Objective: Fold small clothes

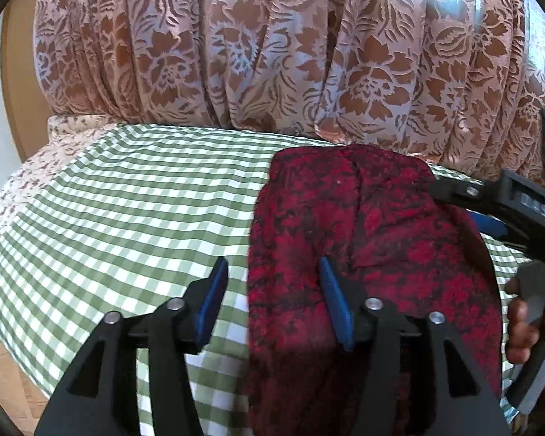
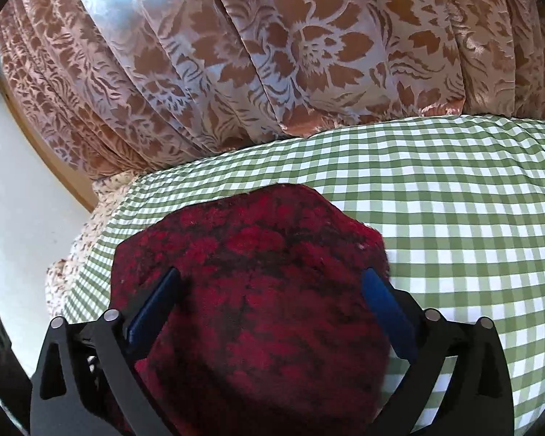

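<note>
Surface: green-checked cloth (image 1: 145, 196) spread over a bed; a floral sheet (image 1: 29, 181) shows at its far left edge.
Garment: red-and-black cloth (image 1: 374, 239), folded, lying flat on the checked cloth toward its near edge; a crease runs down its middle.
Left gripper (image 1: 272, 301): jaws apart, nothing pinched. Its right pad sits over the garment's left edge, its left pad over bare check.
Right gripper (image 2: 272, 305): jaws wide apart, straddling the garment from above, no pad pressing it. In the left view it reaches in from the right, over the garment's far right corner.
Hand (image 1: 527, 312): right hand on the grey trigger at the right edge of the left view.
Backdrop: floral curtain (image 2: 309, 54) hangs along the far edge, touching the checked cloth.
Obstructions: none on the checked cloth around the garment; far right part bare.
Floor: wood at the lower left corner of the left view.
</note>
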Tool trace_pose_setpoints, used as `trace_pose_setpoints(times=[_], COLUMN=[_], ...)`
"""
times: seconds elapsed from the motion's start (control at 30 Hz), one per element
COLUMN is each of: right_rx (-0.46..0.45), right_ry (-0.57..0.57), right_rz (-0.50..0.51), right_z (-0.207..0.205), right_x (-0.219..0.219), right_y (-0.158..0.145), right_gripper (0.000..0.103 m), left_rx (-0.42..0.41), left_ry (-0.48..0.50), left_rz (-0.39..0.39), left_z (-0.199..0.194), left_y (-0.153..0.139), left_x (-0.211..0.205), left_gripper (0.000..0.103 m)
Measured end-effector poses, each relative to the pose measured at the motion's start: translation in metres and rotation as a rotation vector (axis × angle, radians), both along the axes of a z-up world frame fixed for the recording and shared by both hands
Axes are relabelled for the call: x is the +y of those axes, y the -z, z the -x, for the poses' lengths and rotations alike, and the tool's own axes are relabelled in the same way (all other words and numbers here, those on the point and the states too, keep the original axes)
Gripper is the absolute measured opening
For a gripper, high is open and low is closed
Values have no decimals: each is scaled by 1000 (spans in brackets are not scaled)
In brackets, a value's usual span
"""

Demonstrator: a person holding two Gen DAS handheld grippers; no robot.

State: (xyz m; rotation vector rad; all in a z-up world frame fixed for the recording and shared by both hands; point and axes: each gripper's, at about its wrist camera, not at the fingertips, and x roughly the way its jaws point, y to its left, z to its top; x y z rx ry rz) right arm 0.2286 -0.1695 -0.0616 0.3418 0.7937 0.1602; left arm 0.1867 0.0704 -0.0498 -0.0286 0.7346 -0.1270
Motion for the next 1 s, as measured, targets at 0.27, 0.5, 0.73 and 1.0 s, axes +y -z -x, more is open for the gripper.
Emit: trace_pose_setpoints(times=[0.27,0.5,0.73,1.0], right_rx=[58,162,178,153], right_ry=[-96,-218,-323,-374], right_rz=[-122,-306,-538,-574], right_z=[36,55,31,19], right_x=[-31,-51,-52,-40], right_y=[15,56,87,85], right_gripper=[99,100,100,99], left_rx=[24,109,258,266], left_ry=[8,75,175,335], left_rz=[-37,167,590,900], left_z=[8,-5,-34,-36], left_y=[5,29,76,102], left_x=[13,40,64,56], left_gripper=[86,101,100,77])
